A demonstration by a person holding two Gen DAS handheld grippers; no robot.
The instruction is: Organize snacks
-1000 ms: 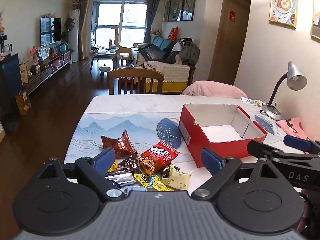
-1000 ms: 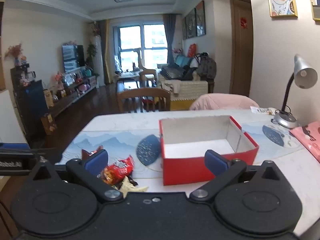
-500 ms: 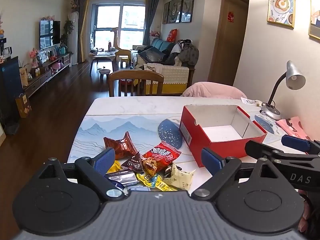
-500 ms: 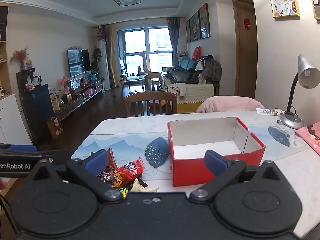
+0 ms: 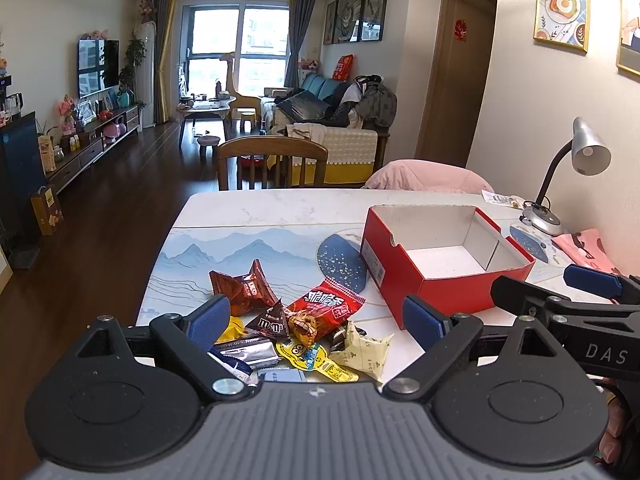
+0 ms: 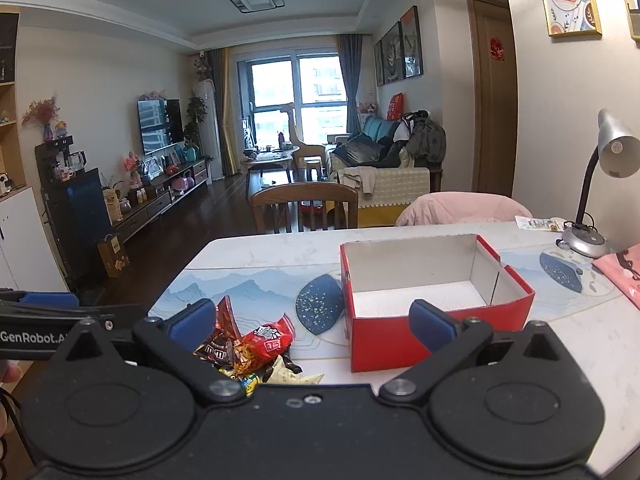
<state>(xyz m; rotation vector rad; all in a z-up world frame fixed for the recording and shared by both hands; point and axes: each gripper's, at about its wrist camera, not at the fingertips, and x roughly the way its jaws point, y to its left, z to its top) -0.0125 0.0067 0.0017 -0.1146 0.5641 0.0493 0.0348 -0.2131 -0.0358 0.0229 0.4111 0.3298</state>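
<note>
A pile of snack packets lies on the table's near left part: a red packet point(image 5: 328, 306), a brown packet point(image 5: 244, 288), a brown m&m's packet point(image 5: 270, 322), a yellow packet point(image 5: 316, 360) and a cream one point(image 5: 364, 350). An open, empty red box point(image 5: 444, 260) stands right of them. My left gripper point(image 5: 316, 322) is open above the near side of the pile. My right gripper point(image 6: 312, 326) is open, held above the table between the pile point(image 6: 248, 348) and the red box point(image 6: 432, 292). Neither holds anything.
A desk lamp point(image 5: 576, 168) and a pink item point(image 5: 588, 248) sit at the table's right side. A wooden chair point(image 5: 272, 162) and a pink cushion point(image 5: 424, 176) are behind the far edge. The table's left edge point(image 5: 164, 240) drops to dark floor.
Both grippers have risen and pulled back a little, so the snacks and box sit lower in the views. The right gripper's view has turned left. Nothing was picked up.
</note>
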